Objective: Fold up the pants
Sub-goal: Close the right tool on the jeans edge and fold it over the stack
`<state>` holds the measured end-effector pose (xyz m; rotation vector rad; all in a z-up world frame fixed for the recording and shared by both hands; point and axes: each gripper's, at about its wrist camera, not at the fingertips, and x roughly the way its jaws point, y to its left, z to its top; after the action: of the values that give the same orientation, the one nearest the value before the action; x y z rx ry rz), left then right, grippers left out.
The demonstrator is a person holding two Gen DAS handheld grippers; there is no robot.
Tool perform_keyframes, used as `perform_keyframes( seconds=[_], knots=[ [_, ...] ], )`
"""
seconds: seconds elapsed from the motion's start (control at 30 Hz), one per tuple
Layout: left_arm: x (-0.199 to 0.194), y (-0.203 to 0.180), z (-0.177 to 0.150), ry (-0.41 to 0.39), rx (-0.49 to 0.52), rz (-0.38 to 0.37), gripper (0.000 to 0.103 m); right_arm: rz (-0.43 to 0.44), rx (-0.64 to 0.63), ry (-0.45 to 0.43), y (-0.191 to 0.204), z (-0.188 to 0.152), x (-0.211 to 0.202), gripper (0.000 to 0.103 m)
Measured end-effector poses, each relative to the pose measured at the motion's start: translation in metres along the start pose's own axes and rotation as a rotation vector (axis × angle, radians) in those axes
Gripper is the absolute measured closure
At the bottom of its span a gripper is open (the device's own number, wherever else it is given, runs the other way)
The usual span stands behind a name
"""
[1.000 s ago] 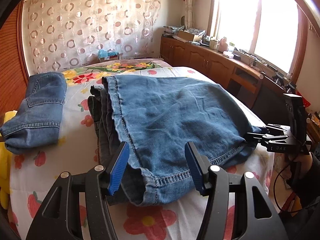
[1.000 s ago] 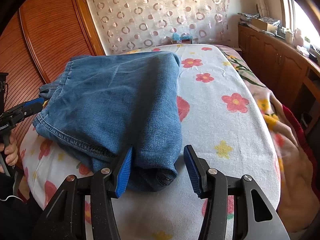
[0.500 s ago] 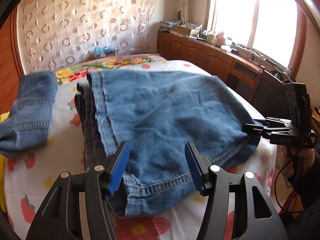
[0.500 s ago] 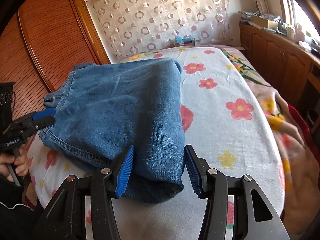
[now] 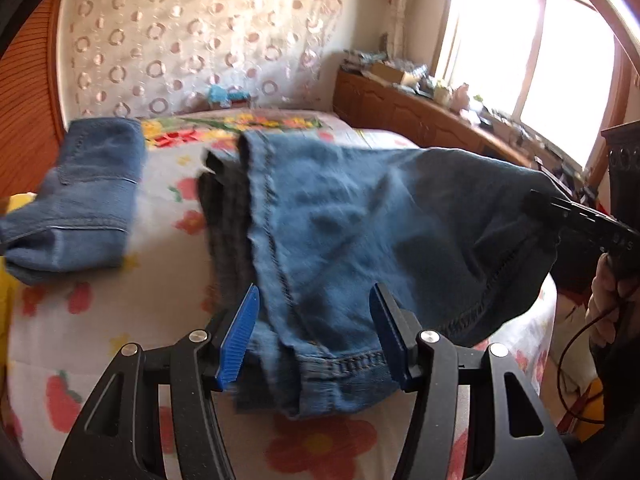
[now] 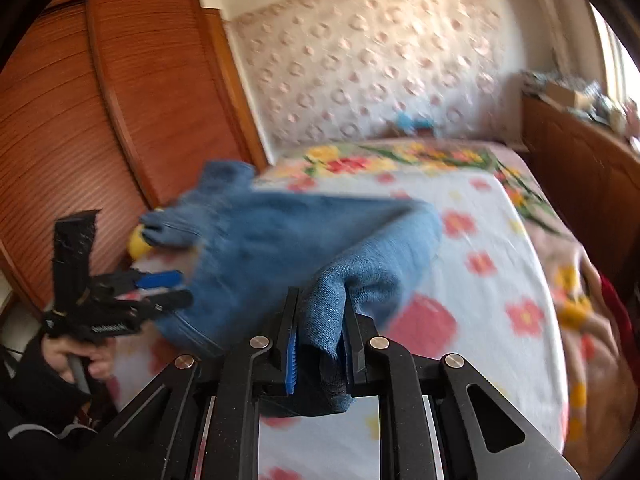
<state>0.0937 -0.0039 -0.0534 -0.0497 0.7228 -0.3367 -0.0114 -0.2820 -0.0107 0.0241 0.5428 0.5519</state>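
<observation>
The right tool (image 6: 320, 344) has just clenched on the jeans' (image 5: 360, 232) corner; the left tool (image 5: 314, 332) stands released, hem between its jaws.

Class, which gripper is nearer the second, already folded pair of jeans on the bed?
Left. The left gripper sits just beside the folded jeans; the right gripper grips the far corner of the other jeans.

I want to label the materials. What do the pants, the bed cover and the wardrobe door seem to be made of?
Pants: blue denim, matte, with visible weave and stitched hems. Bed cover: soft printed cloth, probably cotton, with a flower pattern. Wardrobe door: reddish-brown wood or wood-look panel, finely ribbed, slightly glossy.
</observation>
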Motion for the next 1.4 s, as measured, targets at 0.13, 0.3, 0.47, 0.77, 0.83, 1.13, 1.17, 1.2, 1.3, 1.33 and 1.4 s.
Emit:
perform_keyframes(
  seconds=[0.13, 0.3, 0.47, 0.77, 0.83, 1.13, 1.17, 1.2, 1.3, 1.33, 1.4],
  knots=[
    [-0.025, 0.019, 0.005, -0.047, -0.017, 0.049, 0.044, 0.074, -0.07, -0.025, 0.037, 0.025, 0.012, 0.086],
    [-0.053, 0.048, 0.003, -0.084, -0.053, 0.111, 0.044, 0.175, -0.132, -0.014, 0.081, 0.04, 0.035, 0.086],
    [-0.074, 0.078, -0.004, -0.108, -0.093, 0.166, 0.044, 0.268, -0.195, 0.057, 0.122, 0.037, 0.073, 0.086],
    [-0.084, 0.099, -0.012, -0.117, -0.127, 0.216, 0.045, 0.324, -0.181, 0.248, 0.147, 0.003, 0.139, 0.085],
    [-0.083, 0.098, -0.012, -0.12, -0.128, 0.208, 0.044, 0.322, -0.18, 0.236, 0.15, 0.008, 0.133, 0.081],
    [-0.075, 0.075, -0.004, -0.115, -0.074, 0.152, 0.044, 0.243, -0.17, 0.111, 0.123, 0.02, 0.073, 0.045],
    [-0.072, 0.071, -0.002, -0.113, -0.068, 0.145, 0.044, 0.218, -0.165, 0.102, 0.116, 0.02, 0.065, 0.045],
    [-0.069, 0.066, -0.001, -0.111, -0.059, 0.139, 0.044, 0.187, -0.161, 0.094, 0.11, 0.023, 0.064, 0.045],
    [-0.061, 0.053, 0.004, -0.1, -0.03, 0.125, 0.044, 0.112, -0.164, 0.069, 0.099, 0.032, 0.064, 0.045],
    [-0.057, 0.048, 0.006, -0.096, -0.012, 0.123, 0.044, 0.097, -0.165, 0.064, 0.099, 0.036, 0.067, 0.044],
    [-0.054, 0.039, 0.009, -0.092, 0.014, 0.119, 0.044, 0.066, -0.167, 0.059, 0.091, 0.041, 0.07, 0.044]
  ],
)
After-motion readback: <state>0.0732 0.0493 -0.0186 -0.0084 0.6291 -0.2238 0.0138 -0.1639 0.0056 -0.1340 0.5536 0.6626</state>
